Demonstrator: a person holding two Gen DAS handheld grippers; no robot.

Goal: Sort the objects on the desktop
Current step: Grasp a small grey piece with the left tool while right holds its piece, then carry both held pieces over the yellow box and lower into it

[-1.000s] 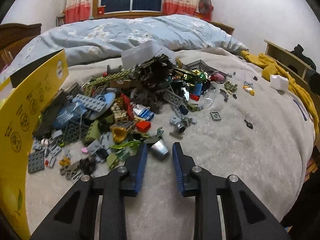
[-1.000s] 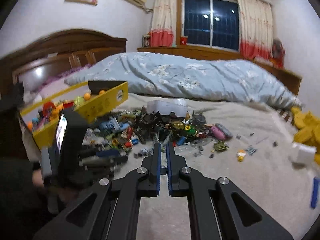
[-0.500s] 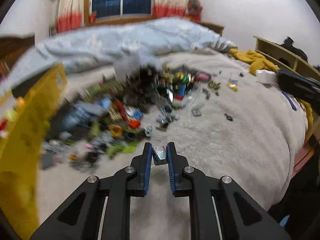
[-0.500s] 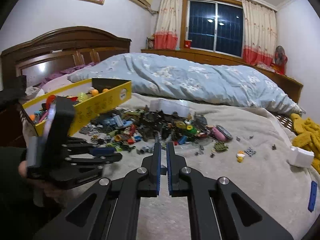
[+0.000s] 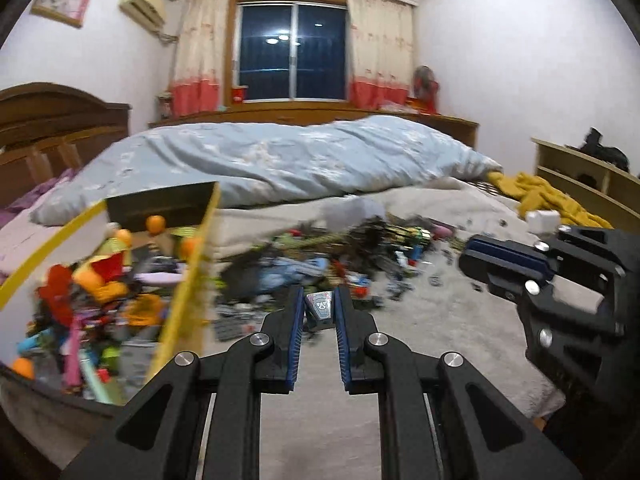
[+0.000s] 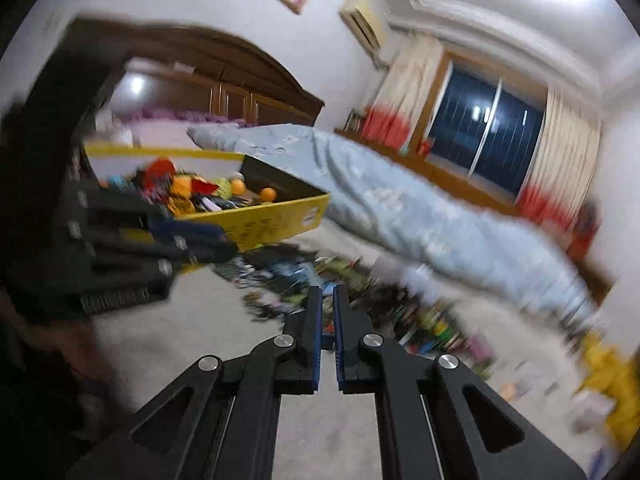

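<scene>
The left gripper (image 5: 317, 308) clamps a small grey piece (image 5: 320, 307) beside the yellow box (image 5: 188, 280). The right gripper (image 6: 327, 312), fingers together and empty, hangs above the brick pile (image 6: 360, 292).

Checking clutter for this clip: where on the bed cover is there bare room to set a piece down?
Bare blanket lies between the brick pile and the near bed edge, and right of the pile toward the yellow cloth. Crowded: the pile itself and the yellow box, already full of toys.

Left wrist view looking low along its tongs (image 5: 316, 312) across the bed (image 5: 400, 320) toward the window (image 5: 290, 52), right wrist view rolled, facing the headboard (image 6: 208, 68), both sharing the yellow box (image 5: 192, 280) and brick pile (image 5: 340, 248)
</scene>
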